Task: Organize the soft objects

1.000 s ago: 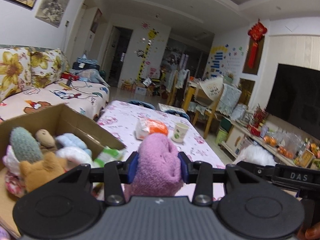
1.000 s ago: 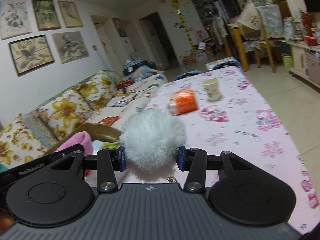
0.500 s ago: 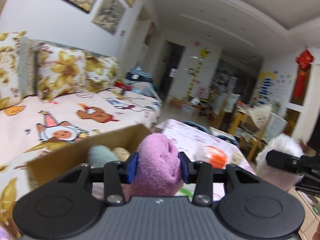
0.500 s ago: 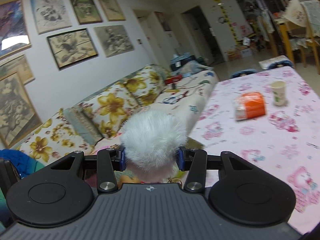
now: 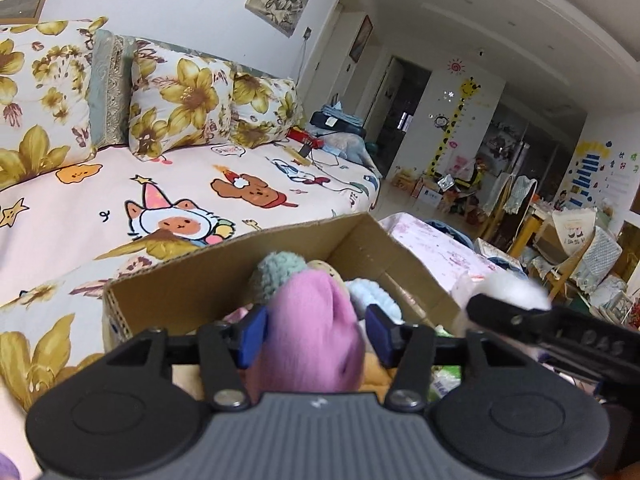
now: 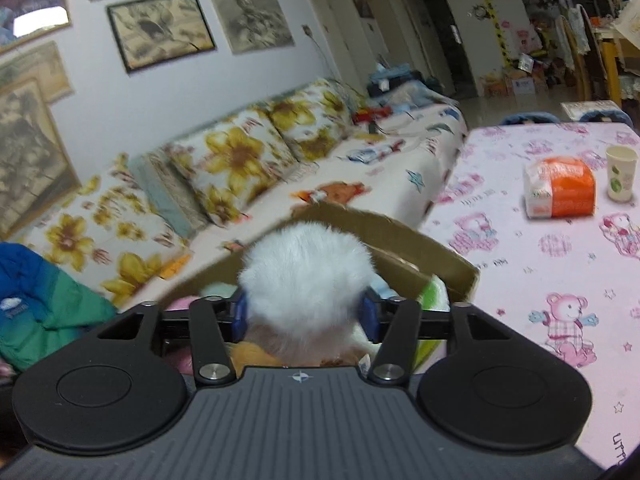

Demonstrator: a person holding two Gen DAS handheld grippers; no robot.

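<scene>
My left gripper [image 5: 316, 334] is shut on a pink plush toy [image 5: 312, 336] and holds it over the open cardboard box [image 5: 224, 276]. Inside the box lie a teal knitted toy [image 5: 276, 276], a pale blue soft toy [image 5: 376, 296] and others. My right gripper [image 6: 304, 314] is shut on a white fluffy pom-pom [image 6: 304, 280], above the same box [image 6: 424, 256]. The right gripper [image 5: 536, 320] with the pom-pom [image 5: 512, 290] also shows at the right of the left wrist view.
A sofa with flowered cushions [image 5: 184, 108] and a cartoon sheet [image 5: 168, 208] lies behind the box. The table with a pink bear cloth [image 6: 552, 280] holds an orange-and-white packet [image 6: 560, 192] and a paper cup [image 6: 620, 174]. Blue-green clothing [image 6: 36, 304] is at left.
Both grippers have swung left from the table toward the box and sofa, still holding their toys. The box is now right under both grippers.
</scene>
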